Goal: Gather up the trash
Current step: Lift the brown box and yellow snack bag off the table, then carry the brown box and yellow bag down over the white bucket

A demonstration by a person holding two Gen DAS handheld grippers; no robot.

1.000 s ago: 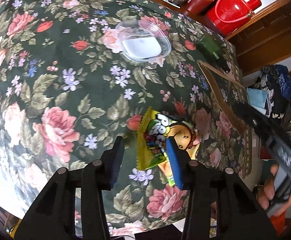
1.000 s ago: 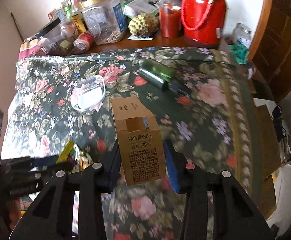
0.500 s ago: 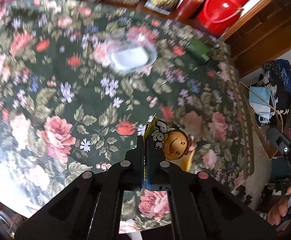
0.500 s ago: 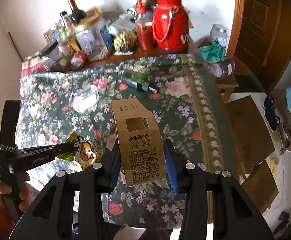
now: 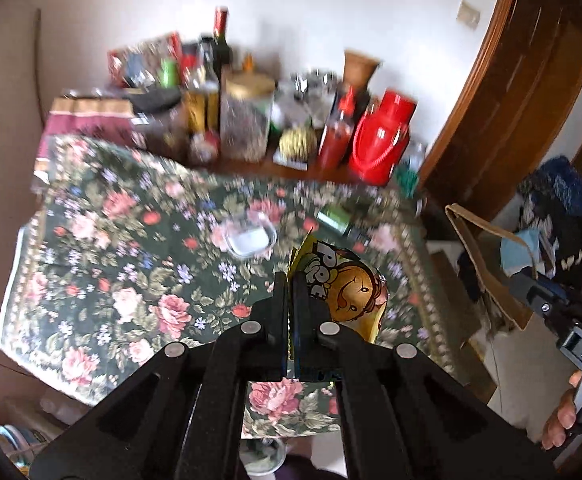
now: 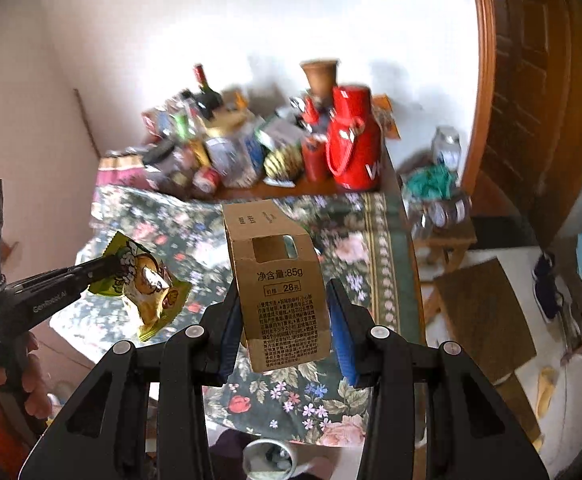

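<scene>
A glossy, crinkled plastic wrapper [image 5: 343, 288] is pinched by the matt black plastic left hand-held gripper [image 5: 289, 312]. Matt brown cardboard forms the printed box [image 6: 279, 292]. The counter [image 5: 103, 264] is covered by floral woven cloth; at two o'clock, varnished wood door trim [image 5: 491, 92] is seen.

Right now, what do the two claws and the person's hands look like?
Both claws, left and right, are black plastic with silver rivets and blue pads. White lettering marks the handles; a beaded cord wraps the left one. Bare hands show.
</scene>
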